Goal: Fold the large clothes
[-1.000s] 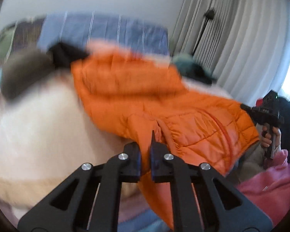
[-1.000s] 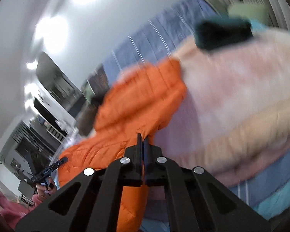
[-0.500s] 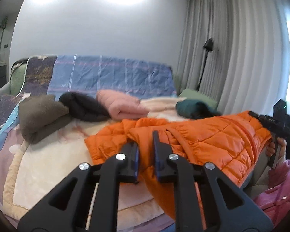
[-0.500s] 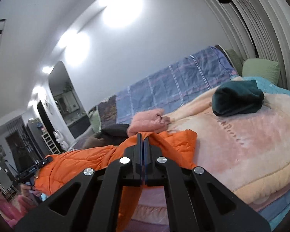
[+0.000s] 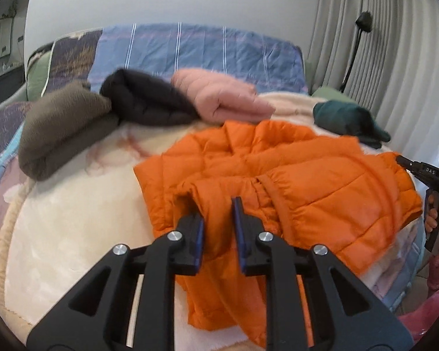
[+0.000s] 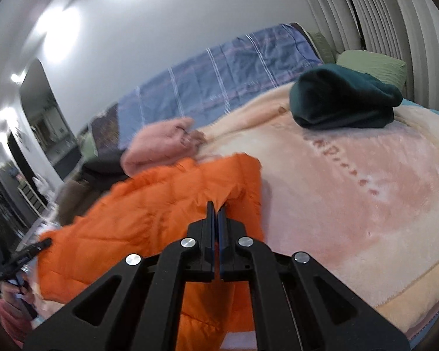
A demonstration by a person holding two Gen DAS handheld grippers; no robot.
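Left claw (image 5: 218,219): jaws slightly apart, have just been opening, orange jacket (image 5: 292,181) fabric between them; whether the pads still press on it is hard to tell. Right claw (image 6: 216,219): jaws together, clamped on the jacket's edge. Jacket lies spread on the cream blanket (image 5: 73,234) on the bed, its lower part hanging over the near edge and hidden behind the claw arms. Folded clothes behind: brown (image 5: 61,128), black (image 5: 143,102), pink (image 5: 219,99), dark green (image 6: 342,99). Everything motion-blurred; frame edges cut off.
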